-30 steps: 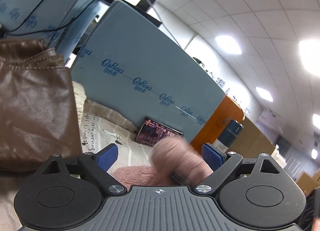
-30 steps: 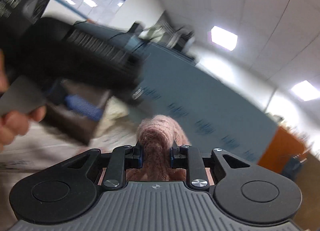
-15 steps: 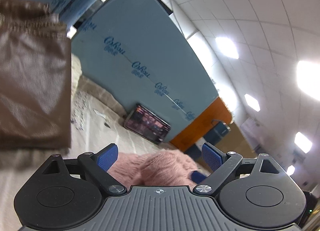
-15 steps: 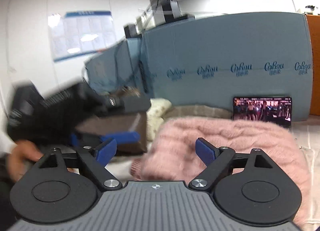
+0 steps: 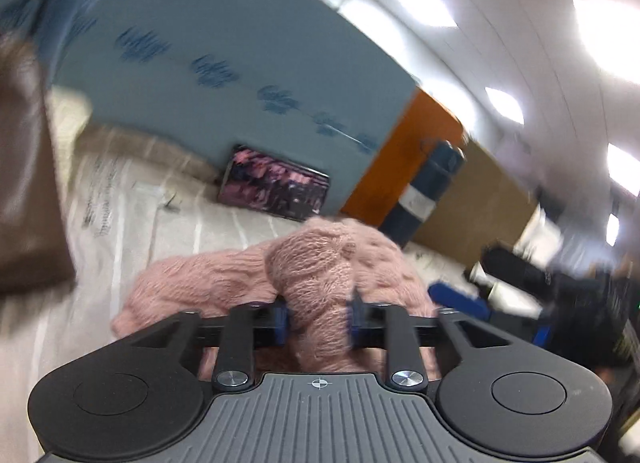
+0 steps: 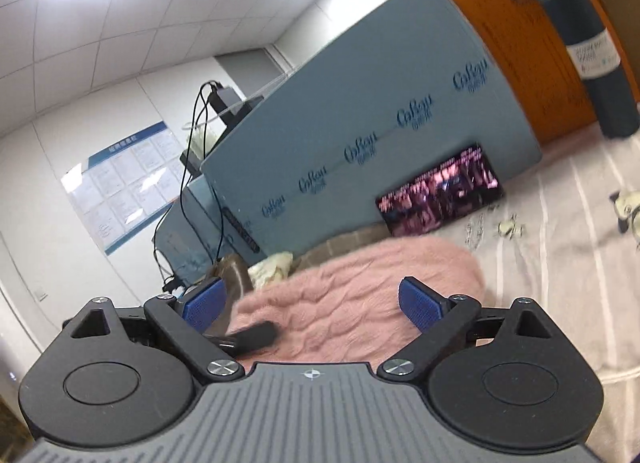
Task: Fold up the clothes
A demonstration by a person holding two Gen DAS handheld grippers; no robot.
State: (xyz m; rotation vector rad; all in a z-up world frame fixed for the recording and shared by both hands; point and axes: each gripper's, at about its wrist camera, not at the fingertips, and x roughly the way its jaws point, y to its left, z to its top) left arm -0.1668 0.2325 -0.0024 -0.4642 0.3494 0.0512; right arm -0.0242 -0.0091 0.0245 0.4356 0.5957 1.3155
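A fluffy pink knitted sweater lies bunched on the pale striped cloth. My left gripper is shut on a thick fold of the sweater, which bulges up between its blue pads. In the right wrist view the same sweater spreads flat ahead. My right gripper stands open just over its near edge, with nothing pinched between the pads. The right gripper also shows in the left wrist view as a blurred black shape at the right.
A phone with a lit screen leans on the blue foam board. A dark blue flask stands by the orange panel. A brown leather garment hangs at the left; cream fabric lies behind the sweater.
My left gripper has shut on a fold of the pink sweater; it was open before. My right gripper, shut on the sweater a second ago, has let go and stays open.
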